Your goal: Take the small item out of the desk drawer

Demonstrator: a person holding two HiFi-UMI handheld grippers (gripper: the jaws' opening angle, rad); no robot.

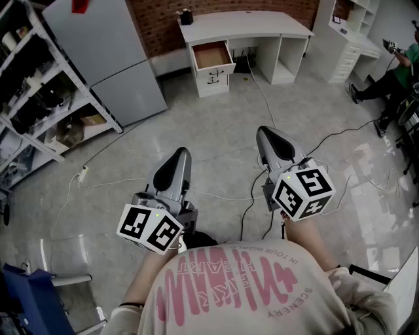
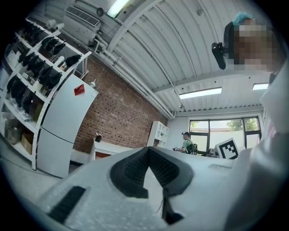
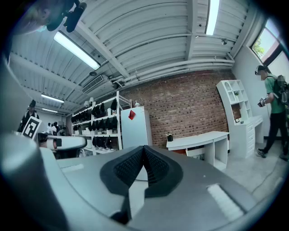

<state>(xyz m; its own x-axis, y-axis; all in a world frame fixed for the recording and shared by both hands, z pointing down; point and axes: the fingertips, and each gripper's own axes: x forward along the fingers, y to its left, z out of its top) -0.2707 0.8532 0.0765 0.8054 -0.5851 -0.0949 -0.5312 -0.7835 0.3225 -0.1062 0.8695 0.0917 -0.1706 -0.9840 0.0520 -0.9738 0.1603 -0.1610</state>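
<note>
Brick-walled room; open drawer (image 1: 213, 55) interior (head view only)

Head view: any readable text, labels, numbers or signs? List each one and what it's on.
"SCENERY": pink print on the person's light shirt, upside down.
"IN YOUR WOR": same shirt, ending unclear.
Large pink letters on the shirt: not legible.
Black-and-white square markers on the tool cubes: patterns only, no letters.
Dark mark on the white desk drawer front: too small to read.
Red sign on the grey refrigerator: no legible text.
</note>
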